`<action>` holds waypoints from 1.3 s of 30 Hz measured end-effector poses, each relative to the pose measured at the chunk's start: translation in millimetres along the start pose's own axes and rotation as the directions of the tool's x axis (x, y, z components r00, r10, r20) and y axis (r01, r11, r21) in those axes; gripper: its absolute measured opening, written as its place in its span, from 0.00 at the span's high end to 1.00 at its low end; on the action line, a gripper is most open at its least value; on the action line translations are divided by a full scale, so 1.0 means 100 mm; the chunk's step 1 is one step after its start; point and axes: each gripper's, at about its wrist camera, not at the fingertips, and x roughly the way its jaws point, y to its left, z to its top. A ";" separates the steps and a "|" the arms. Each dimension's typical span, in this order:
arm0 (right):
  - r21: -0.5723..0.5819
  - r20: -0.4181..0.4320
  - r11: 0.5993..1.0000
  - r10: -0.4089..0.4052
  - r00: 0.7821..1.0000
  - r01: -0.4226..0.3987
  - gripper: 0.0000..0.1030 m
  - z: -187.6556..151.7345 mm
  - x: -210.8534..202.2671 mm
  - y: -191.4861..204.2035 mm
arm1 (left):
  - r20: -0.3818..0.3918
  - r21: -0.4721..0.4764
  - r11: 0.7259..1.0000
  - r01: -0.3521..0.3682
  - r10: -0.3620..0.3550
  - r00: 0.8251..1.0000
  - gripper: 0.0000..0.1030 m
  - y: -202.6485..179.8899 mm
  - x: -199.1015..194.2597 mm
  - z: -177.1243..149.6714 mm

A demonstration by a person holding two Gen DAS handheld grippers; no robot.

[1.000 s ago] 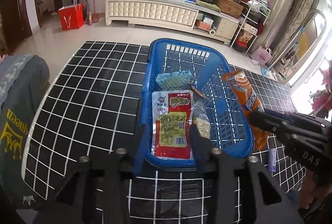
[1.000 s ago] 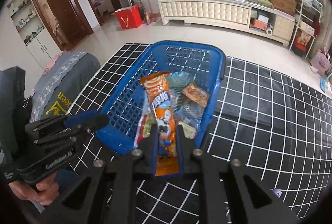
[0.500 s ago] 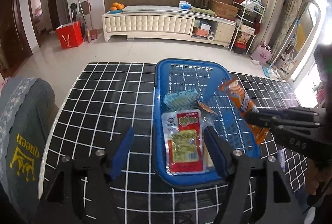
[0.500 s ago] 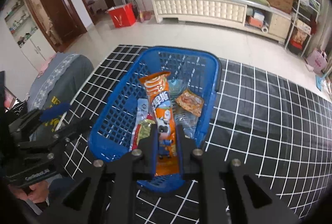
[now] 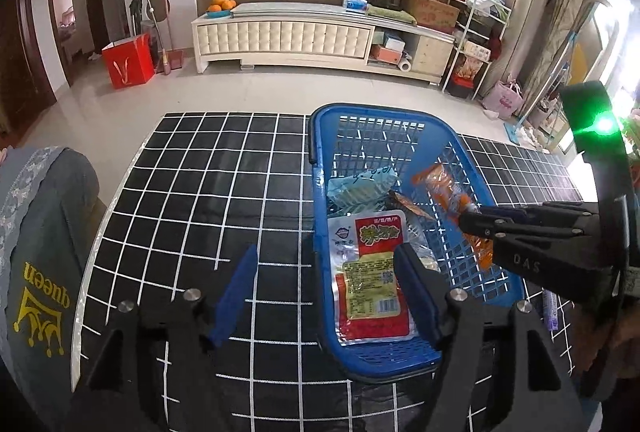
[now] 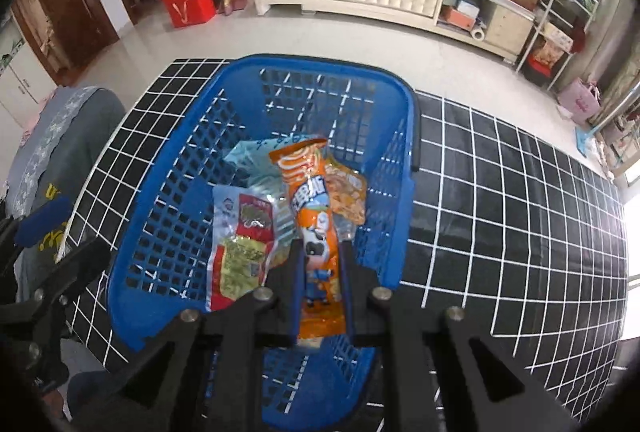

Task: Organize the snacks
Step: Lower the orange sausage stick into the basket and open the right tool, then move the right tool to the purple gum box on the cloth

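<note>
A blue plastic basket (image 5: 478,168) (image 6: 168,192) stands on the black grid tablecloth. In it lie a red and clear snack packet (image 5: 370,272) (image 6: 240,236), a pale blue packet (image 5: 356,188) and a small orange-brown packet (image 6: 348,192). My right gripper (image 6: 320,252) is shut on a long orange snack packet (image 6: 310,200) (image 5: 444,188) and holds it over the basket. My left gripper (image 5: 326,272) is open and empty, above the basket's near left rim.
A grey chair back (image 5: 36,252) with "queen" on it stands at the table's left edge. A small purple wrapped item (image 5: 550,308) lies on the cloth right of the basket. The tablecloth (image 6: 520,212) stretches to the right.
My left gripper has opened, let go of the red packet in the basket and drawn back up. My right gripper has moved the orange packet forward over the basket.
</note>
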 end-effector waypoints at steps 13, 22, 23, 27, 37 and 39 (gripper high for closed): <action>-0.019 0.131 1.000 0.016 0.991 -0.013 0.29 -0.22 -0.58 -0.20 | 0.026 -0.021 1.000 -0.016 0.017 1.000 0.34 -0.11 -0.30 -0.14; 0.050 0.154 0.998 0.033 0.988 -0.041 0.29 -0.47 -0.96 -0.58 | 0.042 0.021 1.000 -0.001 0.000 0.999 0.33 -0.54 -0.56 -0.25; 0.054 0.155 0.998 0.034 0.987 -0.042 0.29 -0.51 -0.99 -0.62 | 0.038 0.024 1.000 0.003 -0.004 0.999 0.33 -0.61 -0.58 -0.26; 0.068 0.161 0.996 0.041 0.986 -0.052 0.28 -0.70 -1.10 -0.78 | 0.039 0.045 0.999 0.028 -0.030 0.999 0.33 -0.84 -0.62 -0.35; 0.141 0.176 0.989 0.020 0.984 -0.045 0.18 -1.26 -1.22 -1.27 | 0.126 0.044 0.997 0.058 -0.063 0.990 0.33 -1.28 -0.75 -0.65; 0.155 0.175 0.987 0.018 0.984 -0.046 0.16 -1.37 -1.24 -1.33 | 0.134 0.041 0.998 0.051 -0.056 0.989 0.30 -1.34 -0.74 -0.71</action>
